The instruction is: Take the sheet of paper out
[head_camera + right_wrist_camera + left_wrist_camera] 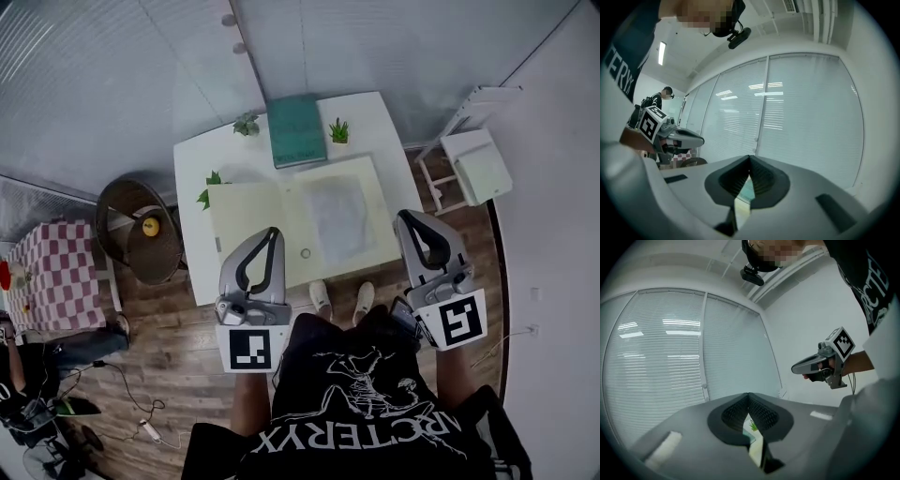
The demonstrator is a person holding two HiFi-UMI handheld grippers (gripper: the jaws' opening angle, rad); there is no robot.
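Left gripper (274,232), right gripper (405,217) beside "ARCTERYX" shirt (361,394)

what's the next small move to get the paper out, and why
Probably open the right gripper and lower it toward the sheet of paper lying in the open folder. Both it and the left gripper are shut and empty, held above the near edge of the table.

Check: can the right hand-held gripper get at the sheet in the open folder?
Probably yes. The sheet lies on the open folder, and nothing stands between it and the right hand-held gripper; its shut jaws must open first.
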